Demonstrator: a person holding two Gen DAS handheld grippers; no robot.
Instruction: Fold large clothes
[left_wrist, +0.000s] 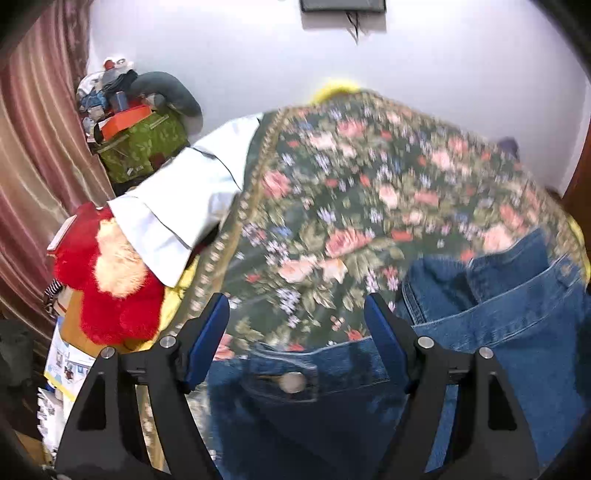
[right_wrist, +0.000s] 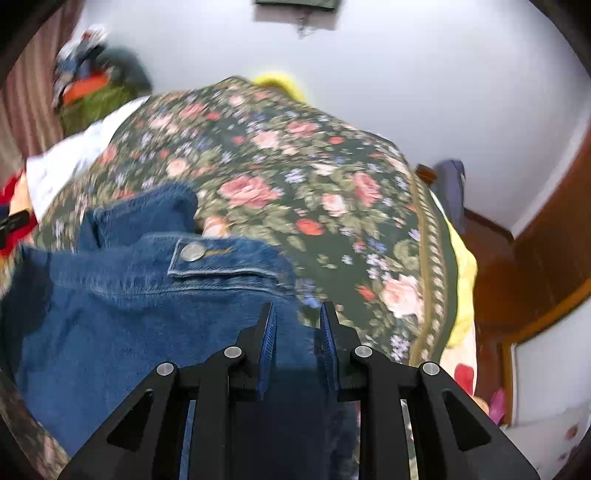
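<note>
Floral bedspread covers the bed you are working on, with a pale wall behind it; near to far, here is where you stand. Your left claw hangs spread wide over a buttoned tab of the denim jacket, its pads pressing on nothing; your right claw is pinched tight, and the denim runs up between its blue pads, so I judge it is gripping the jacket's edge. The jacket lies bunched at the near edge of the bed, one flap standing up in a ridge; no clean fold shows yet, so nearly all of the folding is left. Its long axis seems to run across the bed, left to right, though the rumpling makes that uncertain; which end is collar I cannot tell. Further off, a white garment drapes the bed's left side; beyond it sit a red plush toy and a heap of bags by the curtain.
</note>
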